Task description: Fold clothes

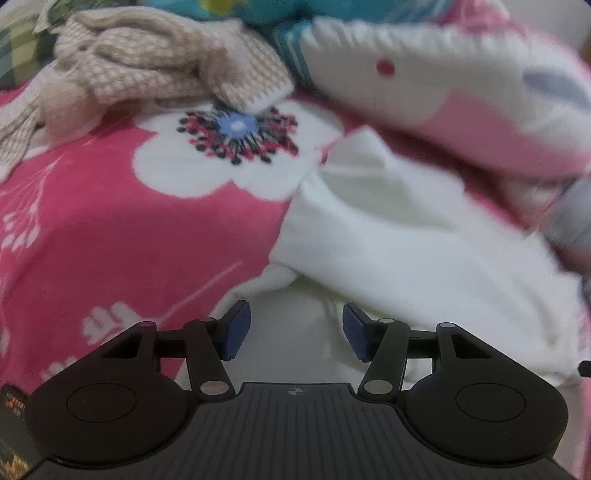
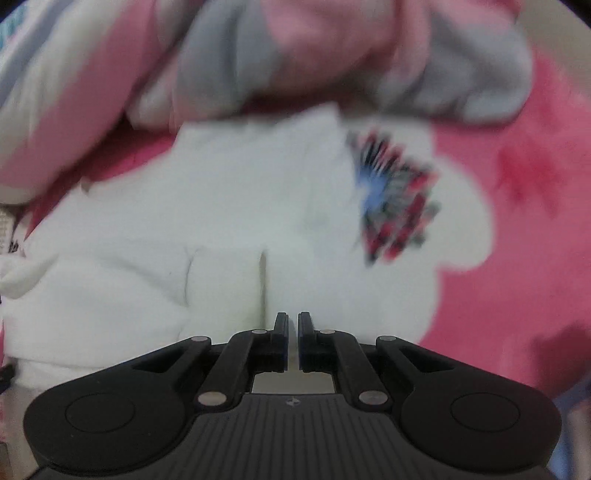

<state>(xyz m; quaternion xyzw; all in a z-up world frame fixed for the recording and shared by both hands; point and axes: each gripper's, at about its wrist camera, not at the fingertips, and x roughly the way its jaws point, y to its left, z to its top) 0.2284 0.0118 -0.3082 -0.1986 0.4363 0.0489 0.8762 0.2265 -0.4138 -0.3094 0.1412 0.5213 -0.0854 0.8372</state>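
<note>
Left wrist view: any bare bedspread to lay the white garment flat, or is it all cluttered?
One free patch: the pink bedspread on the left of the view, bordered by the beige knit above and the white garment on the right. The top and right are crowded: the knit, a teal item and a pink-white-grey garment are piled there.

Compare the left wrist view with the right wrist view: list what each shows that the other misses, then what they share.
Left wrist only: the beige knitted garment heaped at the top left, a teal cloth behind it, and the left gripper with its jaws apart above the white garment, nothing between them.
Right wrist only: the right gripper, jaws nearly closed; whether it pinches cloth is unclear.
Both: the white garment, the pink flowered blanket and the pink, white and grey pile.
</note>
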